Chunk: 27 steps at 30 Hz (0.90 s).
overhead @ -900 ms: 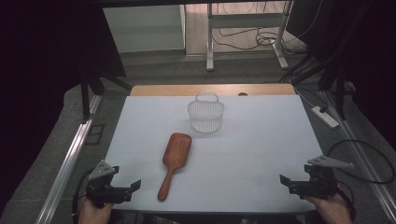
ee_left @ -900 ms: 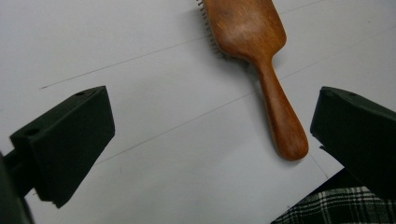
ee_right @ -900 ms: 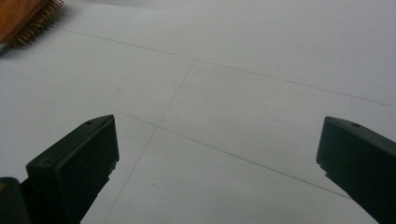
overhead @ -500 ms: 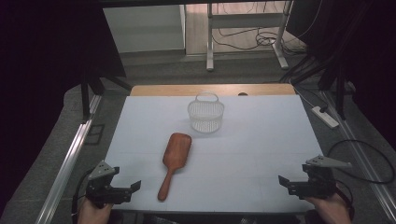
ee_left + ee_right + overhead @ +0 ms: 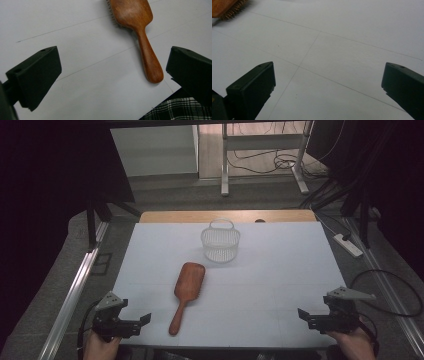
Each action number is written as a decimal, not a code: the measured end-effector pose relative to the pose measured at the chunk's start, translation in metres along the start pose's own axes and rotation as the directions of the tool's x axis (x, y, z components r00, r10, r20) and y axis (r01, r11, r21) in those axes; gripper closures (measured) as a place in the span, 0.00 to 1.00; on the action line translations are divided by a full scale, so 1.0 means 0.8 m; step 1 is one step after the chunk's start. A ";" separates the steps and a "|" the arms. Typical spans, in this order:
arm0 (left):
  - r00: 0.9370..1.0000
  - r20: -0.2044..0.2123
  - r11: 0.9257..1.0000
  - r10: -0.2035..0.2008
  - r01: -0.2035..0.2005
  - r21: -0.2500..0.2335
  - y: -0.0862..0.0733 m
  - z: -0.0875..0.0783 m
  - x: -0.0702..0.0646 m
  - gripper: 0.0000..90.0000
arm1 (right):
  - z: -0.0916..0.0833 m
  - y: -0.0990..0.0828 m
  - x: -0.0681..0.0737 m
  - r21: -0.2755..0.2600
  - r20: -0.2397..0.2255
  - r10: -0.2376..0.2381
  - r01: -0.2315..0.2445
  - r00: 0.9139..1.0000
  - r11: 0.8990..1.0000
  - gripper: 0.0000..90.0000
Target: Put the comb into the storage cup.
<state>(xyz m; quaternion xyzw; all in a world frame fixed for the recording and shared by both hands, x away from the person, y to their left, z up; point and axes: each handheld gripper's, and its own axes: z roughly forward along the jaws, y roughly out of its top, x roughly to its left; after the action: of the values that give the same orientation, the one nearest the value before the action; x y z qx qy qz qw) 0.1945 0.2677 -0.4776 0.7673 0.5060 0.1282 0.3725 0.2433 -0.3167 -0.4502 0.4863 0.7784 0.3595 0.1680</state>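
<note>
Both jaws are held wide, nothing gripped: left gripper (image 5: 142, 319); right gripper (image 5: 304, 315); the hairbrush (image 5: 137, 22) is cut off ahead of the left, its bristles mostly hidden.

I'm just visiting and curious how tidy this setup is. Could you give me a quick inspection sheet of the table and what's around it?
Surface: white table, bare apart from two things; faint thin lines cross it.
Job's things: wooden brush lying flat, bristles down, handle toward the person; white basket upright behind it, apart from it.
Clutter: nothing seen.
Grippers: left gripper and right gripper both open, holding nothing, at the near corners; the brush handle lies close to the left one.
Cables: a cable trails from the right gripper; more lie on the floor beyond.
Surroundings: power strip on the floor at right; dark curtains at the sides.
</note>
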 end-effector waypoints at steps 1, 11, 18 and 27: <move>1.000 0.000 1.000 0.001 -0.001 0.001 0.000 0.000 0.000 0.00 | 0.000 0.000 0.000 0.000 -0.002 0.000 0.000 1.000 1.000 0.00; 1.000 0.004 1.000 0.014 -0.014 -0.007 0.003 0.000 -0.001 0.00 | 0.000 0.000 0.000 0.000 -0.003 0.002 -0.002 1.000 1.000 0.00; 0.999 0.022 1.000 0.024 -0.024 -0.008 0.010 0.002 -0.002 0.00 | 0.001 0.000 0.000 0.002 -0.005 0.003 -0.003 1.000 1.000 0.00; 0.996 0.056 0.998 0.063 -0.063 -0.011 0.018 0.009 -0.005 0.00 | 0.002 0.001 0.000 0.008 -0.004 0.003 -0.003 1.000 1.000 0.00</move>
<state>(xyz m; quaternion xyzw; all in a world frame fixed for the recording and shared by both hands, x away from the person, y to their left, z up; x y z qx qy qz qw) 0.2066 0.2580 -0.4713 0.7844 0.4704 0.1206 0.3859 0.2445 -0.3164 -0.4507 0.4874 0.7796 0.3575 0.1640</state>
